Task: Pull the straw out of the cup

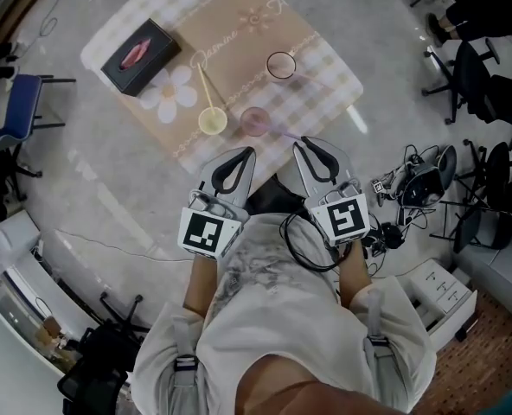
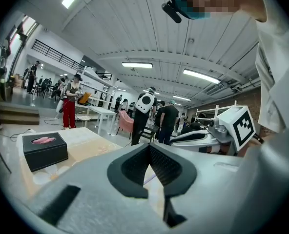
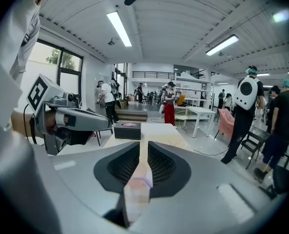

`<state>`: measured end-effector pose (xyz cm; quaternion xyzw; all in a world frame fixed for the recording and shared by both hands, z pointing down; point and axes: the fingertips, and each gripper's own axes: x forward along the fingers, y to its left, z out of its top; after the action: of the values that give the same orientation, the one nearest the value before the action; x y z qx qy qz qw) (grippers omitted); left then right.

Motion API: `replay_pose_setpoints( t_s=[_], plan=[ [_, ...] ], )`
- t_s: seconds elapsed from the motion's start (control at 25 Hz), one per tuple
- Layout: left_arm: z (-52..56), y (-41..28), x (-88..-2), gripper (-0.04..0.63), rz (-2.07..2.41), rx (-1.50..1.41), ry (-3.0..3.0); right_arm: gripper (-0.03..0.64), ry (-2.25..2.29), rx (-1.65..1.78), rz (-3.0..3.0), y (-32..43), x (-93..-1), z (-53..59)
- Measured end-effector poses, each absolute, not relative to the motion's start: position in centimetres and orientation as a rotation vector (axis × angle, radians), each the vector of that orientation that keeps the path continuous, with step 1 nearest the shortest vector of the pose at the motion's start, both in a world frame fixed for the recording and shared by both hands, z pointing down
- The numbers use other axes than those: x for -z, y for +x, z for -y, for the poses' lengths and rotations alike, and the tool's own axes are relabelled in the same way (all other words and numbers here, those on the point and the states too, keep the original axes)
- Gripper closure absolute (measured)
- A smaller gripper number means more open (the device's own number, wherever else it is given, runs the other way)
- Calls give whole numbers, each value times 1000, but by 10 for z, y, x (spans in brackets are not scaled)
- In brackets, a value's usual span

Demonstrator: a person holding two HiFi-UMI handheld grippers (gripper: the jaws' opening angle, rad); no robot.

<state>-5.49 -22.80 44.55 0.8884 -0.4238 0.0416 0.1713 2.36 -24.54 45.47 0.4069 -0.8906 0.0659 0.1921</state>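
Note:
On the checked tablecloth [image 1: 325, 76] a yellow cup [image 1: 212, 121] stands with a yellow straw [image 1: 204, 85] leaning out of it toward the far side. Beside it on the right is a pink cup [image 1: 255, 121], and a thin pale purple straw [image 1: 284, 133] slants from it toward me. My left gripper [image 1: 249, 151] hangs near the table's front edge, just short of the yellow cup, with its jaws shut and empty [image 2: 148, 146]. My right gripper [image 1: 299, 142] is level with it, just right of the pink cup. Its jaws stand a narrow gap apart [image 3: 143, 145], with the pink cup [image 3: 137, 183] seen beyond the gap.
A black tissue box [image 1: 140, 54] lies at the table's far left and a clear cup with a dark rim [image 1: 281, 64] stands further back. Office chairs [image 1: 464, 76], cables [image 1: 412, 180] and a white drawer unit [image 1: 442, 292] surround the table. Several people stand in the hall behind.

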Motion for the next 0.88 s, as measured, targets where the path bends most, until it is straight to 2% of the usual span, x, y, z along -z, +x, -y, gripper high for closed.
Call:
replay_pose_setpoints(
  t_s=[0.2, 0.88],
  plan=[
    [234, -52, -454, 591, 1199, -132, 2503, 540, 1085, -119, 2485, 25, -463, 255],
    [256, -44, -484, 591, 1190, -141, 2439, 494, 926, -210, 2396, 27, -512, 265]
  ],
)
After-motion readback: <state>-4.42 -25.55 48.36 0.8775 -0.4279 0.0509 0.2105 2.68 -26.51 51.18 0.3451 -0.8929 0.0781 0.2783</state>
